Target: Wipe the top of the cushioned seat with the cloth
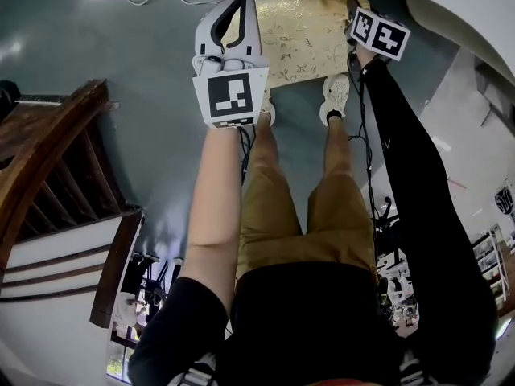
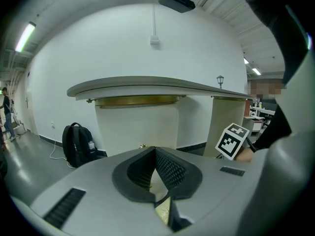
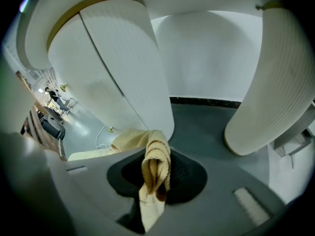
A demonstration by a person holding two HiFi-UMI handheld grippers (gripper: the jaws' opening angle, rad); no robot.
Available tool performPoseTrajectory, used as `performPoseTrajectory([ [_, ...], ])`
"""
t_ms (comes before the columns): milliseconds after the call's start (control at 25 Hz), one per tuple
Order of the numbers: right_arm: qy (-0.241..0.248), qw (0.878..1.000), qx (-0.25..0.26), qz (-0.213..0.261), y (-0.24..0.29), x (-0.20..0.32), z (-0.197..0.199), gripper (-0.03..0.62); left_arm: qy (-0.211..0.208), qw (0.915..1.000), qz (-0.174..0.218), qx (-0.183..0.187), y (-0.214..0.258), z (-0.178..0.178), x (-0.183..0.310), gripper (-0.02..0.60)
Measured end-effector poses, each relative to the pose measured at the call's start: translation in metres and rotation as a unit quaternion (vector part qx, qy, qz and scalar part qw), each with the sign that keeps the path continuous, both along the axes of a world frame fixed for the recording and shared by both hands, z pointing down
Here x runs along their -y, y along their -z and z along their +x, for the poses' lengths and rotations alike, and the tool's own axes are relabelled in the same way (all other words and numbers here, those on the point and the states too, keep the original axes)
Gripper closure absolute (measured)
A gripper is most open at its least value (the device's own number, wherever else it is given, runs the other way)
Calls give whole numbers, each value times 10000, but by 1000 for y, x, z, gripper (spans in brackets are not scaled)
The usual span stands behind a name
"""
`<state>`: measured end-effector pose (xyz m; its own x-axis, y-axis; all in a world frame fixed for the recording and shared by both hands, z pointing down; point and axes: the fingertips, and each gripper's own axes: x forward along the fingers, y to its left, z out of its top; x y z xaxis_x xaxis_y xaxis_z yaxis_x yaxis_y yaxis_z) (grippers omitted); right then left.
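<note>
Right gripper (image 3: 156,168): jaws clamped on a folded bunch of the cloth (image 3: 155,163). The remainder trails left of the jaws onto the cushioned seat (image 1: 302,39), at its far right corner.

Left gripper (image 2: 156,155): jaws closed together, empty, held over the seat's left edge. Bare grey floor (image 1: 96,30) lies open to its left.

Two white fluted pedestals (image 3: 128,68) stand beyond the right gripper.

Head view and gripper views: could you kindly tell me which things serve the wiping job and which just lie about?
Job in hand: cloth, clamped in the right gripper; cushioned seat.
Lying about: black backpack; wooden stair railing.
</note>
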<state>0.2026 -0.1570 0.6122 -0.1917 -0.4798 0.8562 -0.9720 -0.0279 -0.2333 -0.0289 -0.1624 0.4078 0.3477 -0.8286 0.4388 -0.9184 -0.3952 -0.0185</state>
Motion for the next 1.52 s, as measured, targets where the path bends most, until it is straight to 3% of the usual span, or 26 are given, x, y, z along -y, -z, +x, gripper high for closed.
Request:
performPoseTrajectory([
  [160,-188,9997,-128,33,2,0,25,533,12,10000,-19,24,-1,6,0,575],
  [360,3,9987,176,475,26,0,13,533,120,9999,4,-12,1,-4,-5,575],
  [560,519,9903,881,937,61,-8,-47,533,216,9998,2,-39,4,-28,-15,575],
  [800,1237,9750,1522,1045,88,-33,-151,533,435,9990,41,-38,9,-69,-34,575],
  [1000,1747,9587,2106,775,93,-71,-247,533,532,9986,34,-41,13,-109,-53,575],
  [1200,1966,9424,2700,-155,64,-114,-317,533,677,9975,-108,-173,5,-136,-69,575],
  [1360,2052,9498,2301,-534,31,-128,-334,533,605,9977,-148,-256,1,-146,-78,574],
  [1520,1802,9627,1925,-606,20,-120,-316,533,493,9982,-131,-312,1,-146,-81,574],
])
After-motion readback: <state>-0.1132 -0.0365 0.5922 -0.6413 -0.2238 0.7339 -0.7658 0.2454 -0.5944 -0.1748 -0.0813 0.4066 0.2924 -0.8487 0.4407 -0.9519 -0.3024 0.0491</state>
